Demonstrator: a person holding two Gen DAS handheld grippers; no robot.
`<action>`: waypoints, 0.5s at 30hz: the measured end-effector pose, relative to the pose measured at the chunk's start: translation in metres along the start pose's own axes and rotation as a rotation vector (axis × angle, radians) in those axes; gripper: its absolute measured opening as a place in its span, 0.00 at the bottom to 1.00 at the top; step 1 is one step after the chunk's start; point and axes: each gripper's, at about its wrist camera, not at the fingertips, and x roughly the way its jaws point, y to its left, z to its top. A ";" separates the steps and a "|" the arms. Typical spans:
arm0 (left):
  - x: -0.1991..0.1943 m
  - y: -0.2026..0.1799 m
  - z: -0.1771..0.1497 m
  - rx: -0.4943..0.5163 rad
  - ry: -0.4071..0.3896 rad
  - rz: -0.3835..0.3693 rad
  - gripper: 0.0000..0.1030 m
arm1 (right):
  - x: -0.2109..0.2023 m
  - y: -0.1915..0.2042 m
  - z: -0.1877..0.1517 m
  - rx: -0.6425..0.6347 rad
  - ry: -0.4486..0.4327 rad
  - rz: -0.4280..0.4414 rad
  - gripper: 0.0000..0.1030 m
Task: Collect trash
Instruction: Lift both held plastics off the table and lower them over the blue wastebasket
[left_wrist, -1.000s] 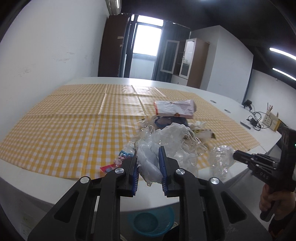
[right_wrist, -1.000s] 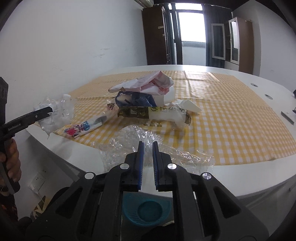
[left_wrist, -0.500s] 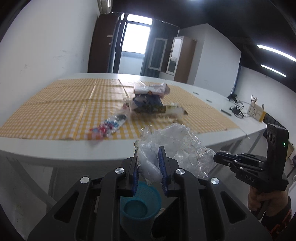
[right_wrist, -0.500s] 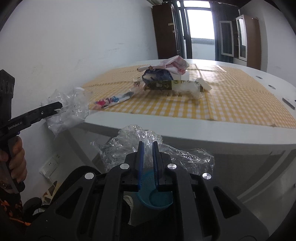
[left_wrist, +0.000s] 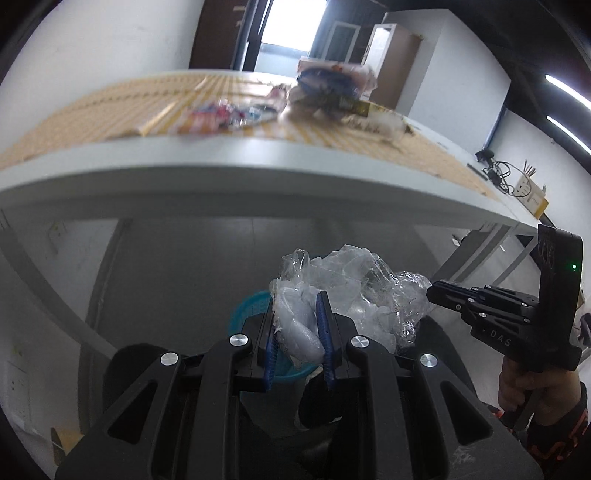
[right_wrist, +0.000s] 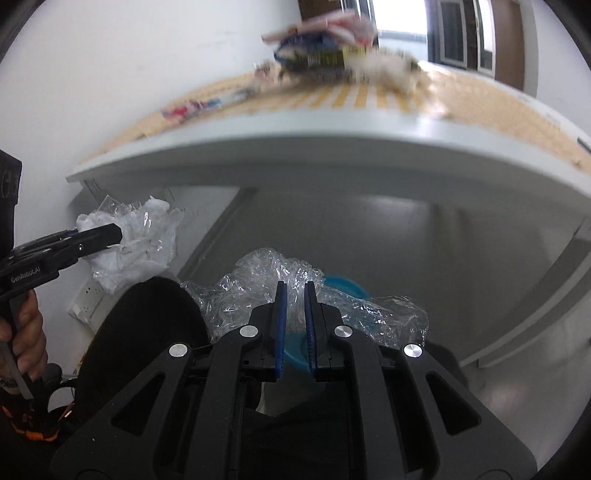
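Left wrist: our left gripper (left_wrist: 297, 332) clamps white plastic (left_wrist: 295, 328) above the blue bin (left_wrist: 247, 314), ready to drop; wrappers (left_wrist: 229, 114) remain on the table (left_wrist: 258, 173)

Right wrist: our right gripper (right_wrist: 294, 325) pinches clear film (right_wrist: 258, 288) over that bin, undropped

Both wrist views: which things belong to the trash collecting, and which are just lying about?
Job:
- left gripper, gripping white plastic wad
- right gripper, gripping clear film
- blue basket
- litter pile

Lying about:
- cables
- cabinet
- checked cloth
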 end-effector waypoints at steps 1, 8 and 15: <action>0.007 0.002 -0.001 -0.008 0.013 -0.001 0.18 | 0.007 -0.001 -0.001 0.002 0.011 -0.004 0.08; 0.067 0.018 -0.010 -0.067 0.099 0.011 0.18 | 0.063 -0.009 -0.008 0.028 0.107 -0.017 0.08; 0.136 0.032 -0.018 -0.109 0.204 0.032 0.18 | 0.121 -0.024 -0.019 0.078 0.223 -0.006 0.08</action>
